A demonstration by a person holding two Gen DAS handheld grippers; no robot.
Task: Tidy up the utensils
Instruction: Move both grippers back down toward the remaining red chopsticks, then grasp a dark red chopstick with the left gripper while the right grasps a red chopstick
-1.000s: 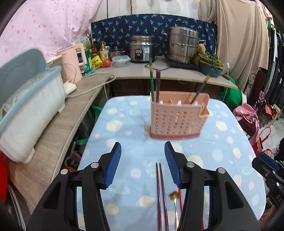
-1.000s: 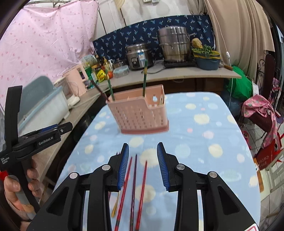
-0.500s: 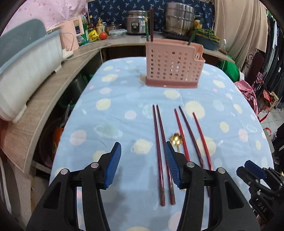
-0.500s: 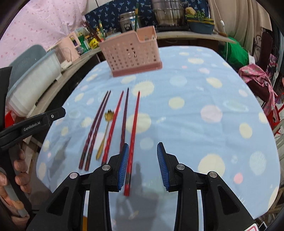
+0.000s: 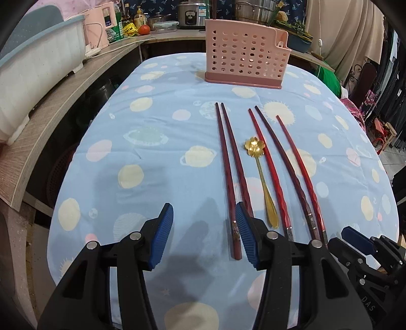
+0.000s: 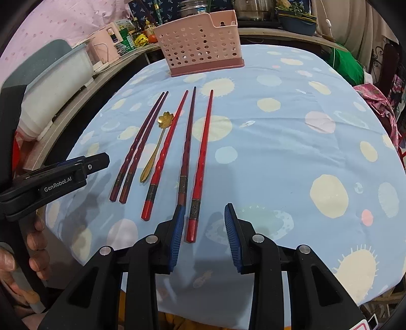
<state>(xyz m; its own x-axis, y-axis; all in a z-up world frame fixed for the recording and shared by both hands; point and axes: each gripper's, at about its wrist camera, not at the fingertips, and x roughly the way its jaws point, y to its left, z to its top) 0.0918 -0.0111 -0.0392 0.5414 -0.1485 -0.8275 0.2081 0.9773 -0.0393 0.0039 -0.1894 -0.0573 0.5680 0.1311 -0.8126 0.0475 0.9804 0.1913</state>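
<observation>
Several red and dark red chopsticks [image 5: 229, 162] [image 6: 201, 152] lie side by side on the blue spotted tablecloth [image 5: 157, 157], with a gold flower-bowl spoon [image 5: 260, 167] [image 6: 157, 149] among them. A pink perforated utensil holder [image 5: 244, 59] [image 6: 200, 44] stands upright at the far end, with a few utensils in it. My left gripper [image 5: 203, 232] hovers open just left of the near ends of the dark pair, nothing between its fingers. My right gripper [image 6: 203, 228] is open over the near end of the rightmost red chopstick, its pads apart from it.
A wooden counter [image 5: 50, 106] runs along the left with a white and blue-grey tub [image 5: 38, 63]. Pots, a rice cooker [image 5: 190, 12] and bottles crowd the back shelf. Clothes and bags [image 6: 375, 96] are at the right. A hand [image 6: 15, 256] holds the left gripper.
Both grippers have dropped and tipped down toward the near end of the table. The holder now sits far up in view and the whole row of chopsticks and the spoon shows.
</observation>
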